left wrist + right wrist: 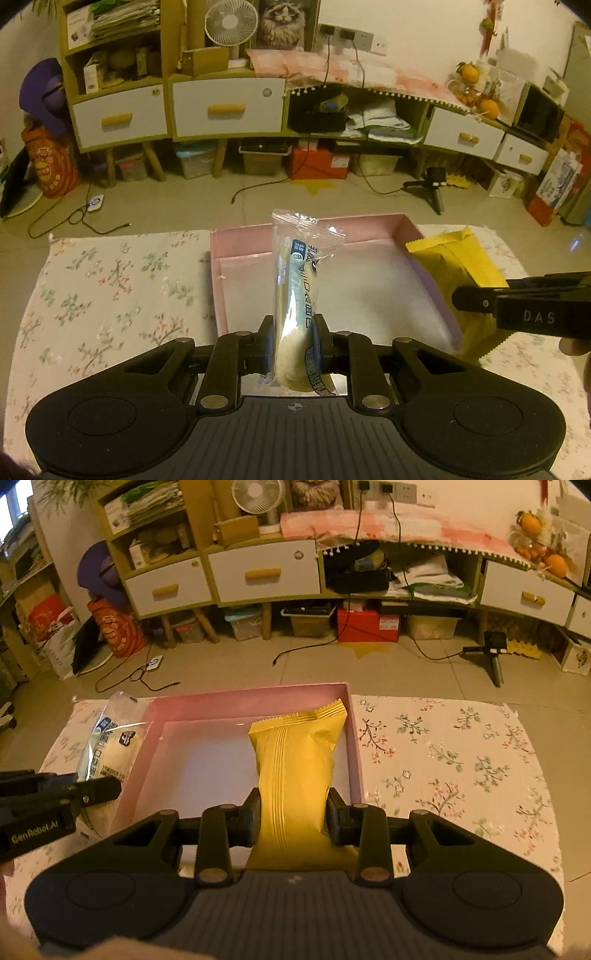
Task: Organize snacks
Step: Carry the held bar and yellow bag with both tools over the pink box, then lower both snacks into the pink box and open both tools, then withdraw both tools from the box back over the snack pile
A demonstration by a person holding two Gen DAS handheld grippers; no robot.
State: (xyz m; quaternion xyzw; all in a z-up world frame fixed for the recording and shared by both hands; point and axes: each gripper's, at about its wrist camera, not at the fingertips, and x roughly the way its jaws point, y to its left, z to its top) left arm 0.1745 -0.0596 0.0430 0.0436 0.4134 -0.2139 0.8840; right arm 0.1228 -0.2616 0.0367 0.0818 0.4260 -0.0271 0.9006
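My left gripper [293, 341] is shut on a clear packet with blue print and a pale bread roll inside [299, 291], held upright over the near left part of the pink tray [229, 243]. My right gripper [291, 818] is shut on a yellow snack packet [295, 760], held over the right half of the pink tray [354, 738]. The yellow packet [458, 266] and the right gripper's fingers [476, 297] show at the right of the left wrist view. The clear packet [110, 738] and the left gripper's fingers [99, 788] show at the left of the right wrist view.
The tray sits on a floral cloth [110, 295] over the table, which also shows in the right wrist view [461, 768]. Beyond the table edge is tiled floor with cables [147, 675] and a small tripod [491, 653]. Drawers and shelves line the far wall.
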